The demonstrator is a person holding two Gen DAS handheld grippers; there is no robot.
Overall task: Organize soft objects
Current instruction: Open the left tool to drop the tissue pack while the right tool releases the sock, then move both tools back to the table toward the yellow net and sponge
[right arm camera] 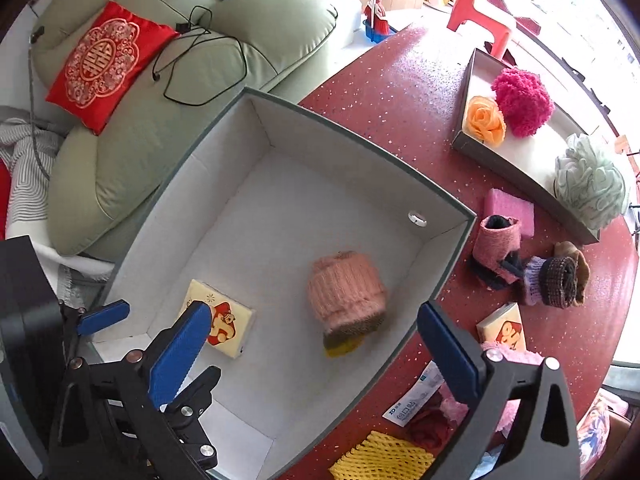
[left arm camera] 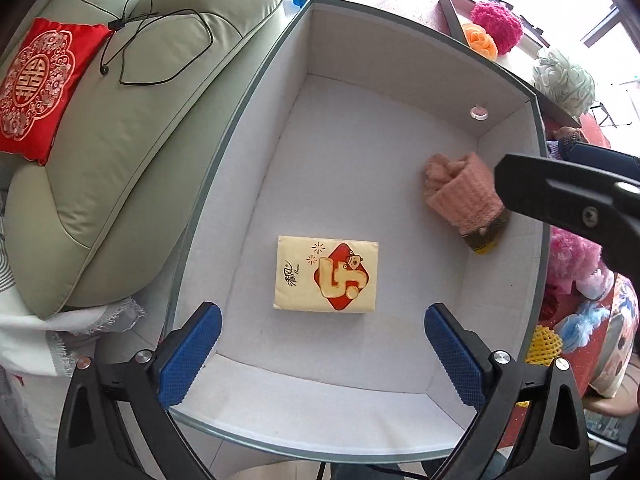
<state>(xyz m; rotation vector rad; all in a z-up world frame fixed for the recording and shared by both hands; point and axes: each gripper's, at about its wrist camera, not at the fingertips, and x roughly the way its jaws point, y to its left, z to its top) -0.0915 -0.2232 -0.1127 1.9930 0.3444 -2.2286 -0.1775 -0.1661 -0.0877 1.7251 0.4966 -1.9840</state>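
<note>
A pink knitted sock (right arm camera: 346,294), rolled into a stubby bundle with a brown-and-yellow cuff, is lying on the floor of the white box (right arm camera: 280,128), directly beneath the right gripper (right arm camera: 312,344). Its long axis is running away from that gripper, cuff end nearest. Both the right gripper and the left gripper (left arm camera: 324,354) are hanging wide apart, gripping nothing.

both tongs point straight down, blue pads spread wide with nothing between them. the left tongs (left arm camera: 322,354) hang alongside the right tongs (right arm camera: 316,354), whose black frame reaches into the left view's right edge.
</note>
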